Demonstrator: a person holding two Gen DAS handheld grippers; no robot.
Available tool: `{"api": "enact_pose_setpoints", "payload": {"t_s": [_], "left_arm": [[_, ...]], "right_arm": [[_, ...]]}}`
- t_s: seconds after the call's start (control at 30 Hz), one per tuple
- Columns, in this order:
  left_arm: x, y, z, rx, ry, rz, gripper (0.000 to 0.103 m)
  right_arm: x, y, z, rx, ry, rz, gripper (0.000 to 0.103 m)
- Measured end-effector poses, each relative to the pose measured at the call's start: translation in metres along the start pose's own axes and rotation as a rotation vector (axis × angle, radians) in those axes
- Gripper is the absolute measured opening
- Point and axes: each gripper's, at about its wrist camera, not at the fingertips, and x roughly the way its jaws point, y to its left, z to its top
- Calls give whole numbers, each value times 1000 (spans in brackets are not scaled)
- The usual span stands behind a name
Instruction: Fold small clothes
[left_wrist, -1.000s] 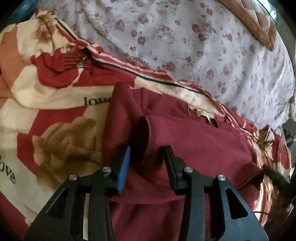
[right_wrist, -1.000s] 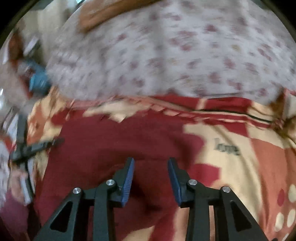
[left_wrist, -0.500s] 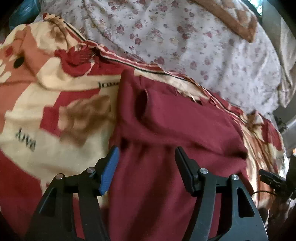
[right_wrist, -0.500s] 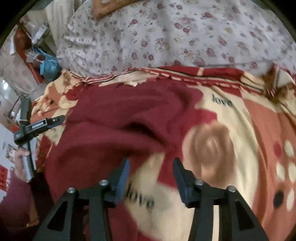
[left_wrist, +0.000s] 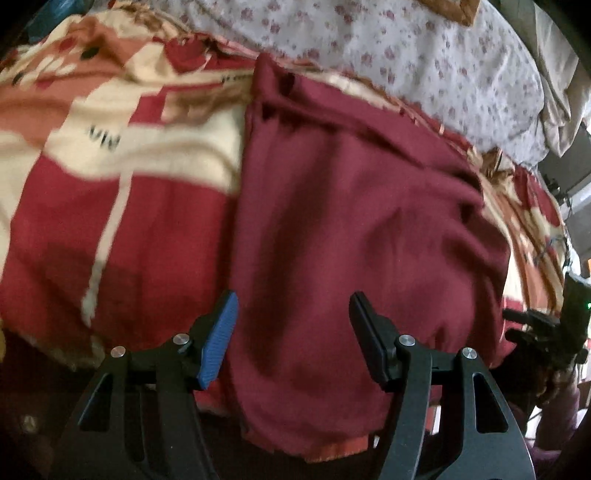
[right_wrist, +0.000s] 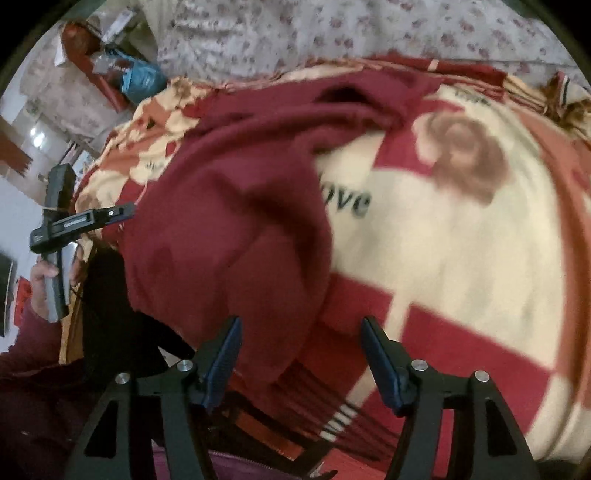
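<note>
The dark red knit garment (left_wrist: 354, 229) is lying spread on the red-and-cream patterned blanket (left_wrist: 122, 177) covering the bed, the left tool (left_wrist: 291, 314) gaping wide above it, the right tool (right_wrist: 301, 338) opening over its edge, gripping nothing.

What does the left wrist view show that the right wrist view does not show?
Only the left wrist view: a brown quilted piece at the top edge. Only the right wrist view: a blue plastic bag, and a hand holding the left gripper. Both: the dark red knitted garment on the red-and-cream patterned blanket, and the white floral sheet.
</note>
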Motion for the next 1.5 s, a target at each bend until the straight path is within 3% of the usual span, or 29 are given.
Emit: {"api": "enact_pose_setpoints", "payload": {"t_s": [0.2,0.33,0.63,0.67,0.7,0.73,0.8,0.93,1.07,1.17,1.3,1.37,1.4,1.5], "left_arm": [[2,17,-40,-79,29,-2,63],[7,22,-59,-106,73,-16,63],[23,18,-69,-131,138,-44,63],[24,16,-68,-125,141,-40,63],[24,16,-68,-122,145,-40,63],[24,16,-67,-121,147,-40,63],[24,17,-68,-124,148,-44,63],[27,17,-67,-135,152,-55,63],[30,18,-66,-143,162,-55,63],[32,16,-65,-144,165,-51,71],[39,19,-69,-159,195,-57,73],[41,22,-68,-177,208,-71,73],[41,23,-67,-181,213,-75,73],[41,22,-66,-170,215,-76,72]], "right_arm": [[10,12,-10,-17,-44,123,63],[15,21,-13,-74,-29,142,63],[23,0,-6,75,-83,220,63],[24,0,-5,82,-84,220,60],[24,1,-3,71,-81,208,49],[23,4,-2,56,-80,192,27],[20,8,-2,38,-72,172,7],[7,27,-22,-57,10,173,7],[7,27,-50,-60,88,177,7],[7,15,-54,-2,75,181,7],[8,18,-52,-33,83,191,8],[16,18,-51,-16,115,182,26],[20,19,-51,-5,127,186,39],[29,21,-49,4,133,216,40]]}}
